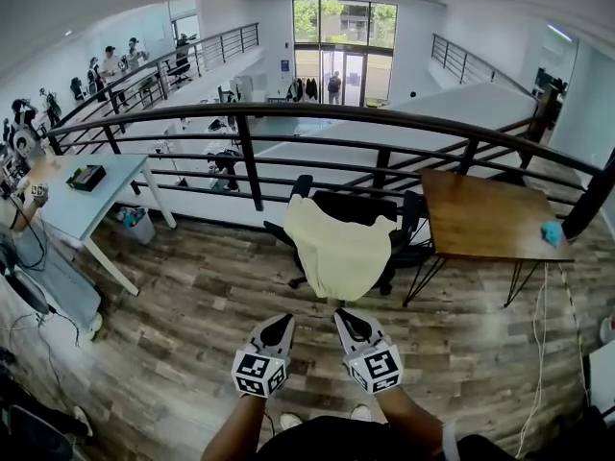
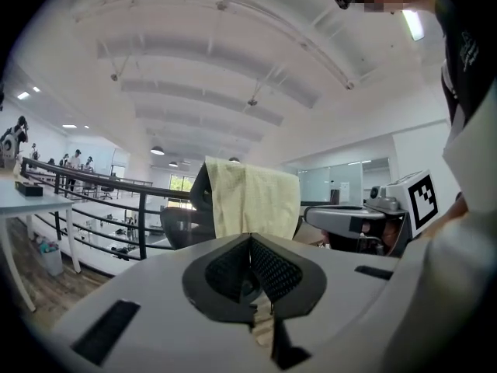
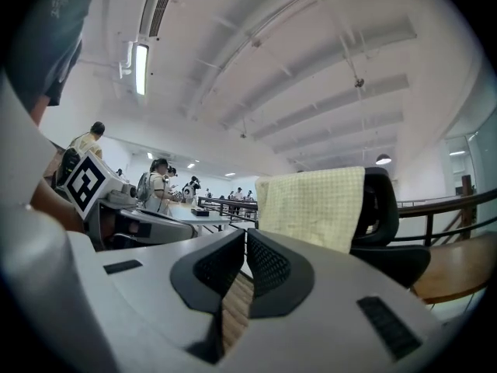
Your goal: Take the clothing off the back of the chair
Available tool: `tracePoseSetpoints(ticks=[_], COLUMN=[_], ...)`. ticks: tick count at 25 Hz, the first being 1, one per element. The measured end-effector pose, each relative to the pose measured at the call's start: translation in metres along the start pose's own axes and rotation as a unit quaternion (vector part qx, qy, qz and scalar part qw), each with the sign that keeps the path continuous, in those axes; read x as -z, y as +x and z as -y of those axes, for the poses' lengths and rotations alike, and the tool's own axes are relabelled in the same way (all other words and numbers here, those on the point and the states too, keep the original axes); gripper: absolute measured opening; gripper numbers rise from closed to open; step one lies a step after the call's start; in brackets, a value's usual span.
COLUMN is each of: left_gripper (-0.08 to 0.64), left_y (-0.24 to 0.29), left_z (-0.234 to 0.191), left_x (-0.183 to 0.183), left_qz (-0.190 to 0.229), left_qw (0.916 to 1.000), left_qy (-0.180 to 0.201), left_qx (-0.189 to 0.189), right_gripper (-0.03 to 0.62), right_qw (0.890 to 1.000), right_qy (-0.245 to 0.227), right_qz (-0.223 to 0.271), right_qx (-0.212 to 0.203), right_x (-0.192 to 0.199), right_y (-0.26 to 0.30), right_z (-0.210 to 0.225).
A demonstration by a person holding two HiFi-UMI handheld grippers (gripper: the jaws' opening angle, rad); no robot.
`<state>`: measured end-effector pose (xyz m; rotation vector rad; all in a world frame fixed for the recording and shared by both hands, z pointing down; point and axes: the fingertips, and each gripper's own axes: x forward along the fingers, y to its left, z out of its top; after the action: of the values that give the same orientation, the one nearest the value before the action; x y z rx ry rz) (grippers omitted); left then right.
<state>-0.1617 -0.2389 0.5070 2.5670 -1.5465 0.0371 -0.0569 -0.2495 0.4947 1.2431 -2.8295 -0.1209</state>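
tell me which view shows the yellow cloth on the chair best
The head view: it shows the cloth draped over the chair back, down to its hem. In the left gripper view the left hand-held gripper hides the cloth's lower part; in the right gripper view the right hand-held gripper does too.

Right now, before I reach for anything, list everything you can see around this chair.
garment: one, pale yellow, draped over the chair back
office chair: one, black, in front of the railing
wooden table: one, brown, right of the chair
small object: one, blue, near the wooden table's right edge
desk: one, white, far left
box: one, black, on the desk
railing: one, black, behind the chair
left gripper: one, grey, shut, empty, short of the garment
right gripper: one, grey, shut, empty, beside the left
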Motion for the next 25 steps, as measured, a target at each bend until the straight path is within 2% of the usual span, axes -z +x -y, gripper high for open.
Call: tracePoseSetpoints(ticks=[11, 20, 25], left_gripper=[0.014, 0.014, 0.015], left_y=[0.030, 0.042, 0.051], left_z=[0.026, 0.044, 0.059], left_x=[-0.014, -0.029, -0.029], left_qz=[0.005, 0.034, 0.025], left_qw=[0.9998, 0.9993, 0.9987], left_qy=[0.018, 0.007, 0.005], left_qx=[0.007, 0.017, 0.044], right_gripper=[0.023, 0.025, 0.025], right_qw=[0.999, 0.999, 0.999], right_qy=[0.002, 0.006, 0.011], right_qz=[-0.002, -0.001, -0.006], right_qx=[0.037, 0.042, 0.045], right_x=[-0.006, -0.003, 0.001], right_y=[-0.031, -0.044, -0.051], right_z=[0.047, 0.060, 0.063])
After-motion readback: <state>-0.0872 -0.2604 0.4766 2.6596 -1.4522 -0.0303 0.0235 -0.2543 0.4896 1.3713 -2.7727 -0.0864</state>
